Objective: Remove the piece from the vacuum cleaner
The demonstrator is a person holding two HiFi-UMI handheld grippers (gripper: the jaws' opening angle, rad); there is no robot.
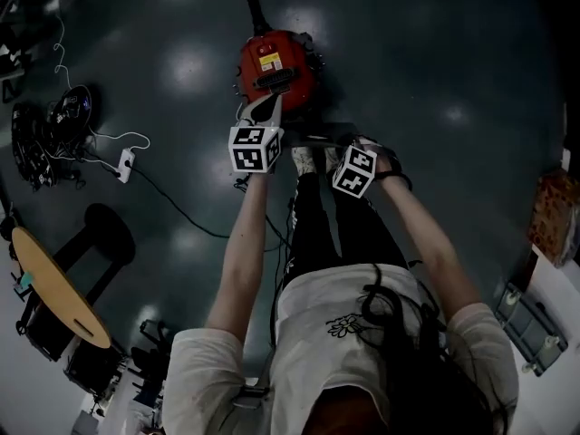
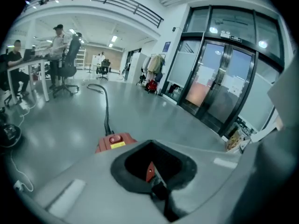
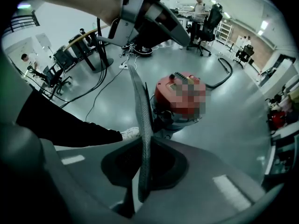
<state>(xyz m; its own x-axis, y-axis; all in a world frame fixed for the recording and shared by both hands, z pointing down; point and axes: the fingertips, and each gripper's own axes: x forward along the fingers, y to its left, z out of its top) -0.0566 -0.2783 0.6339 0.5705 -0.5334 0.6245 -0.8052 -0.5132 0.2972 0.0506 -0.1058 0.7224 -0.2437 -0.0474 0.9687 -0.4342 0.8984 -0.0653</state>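
Note:
The red vacuum cleaner (image 1: pixel 272 66) stands on the dark floor ahead of the person's feet; it also shows in the left gripper view (image 2: pixel 114 142) and the right gripper view (image 3: pixel 180 97). My right gripper (image 3: pixel 142 190) is shut on a thin grey mesh strip (image 3: pixel 142 125), which stands edge-on up from its jaws. In the head view this right gripper (image 1: pixel 352 163) points steeply down, to the right of the vacuum. My left gripper (image 1: pixel 263 109) hangs just above the vacuum's near side. Its jaws (image 2: pixel 156 181) are closed, and a small red tab (image 2: pixel 149 171) shows between them.
A black hose (image 1: pixel 254 3) runs away from the vacuum. A white cable and power strip (image 1: pixel 125 163) lie on the floor at the left, near a round wooden table (image 1: pixel 59 288). People sit at desks (image 2: pixel 28 59) far off. Glass doors (image 2: pixel 219 92) close the right side.

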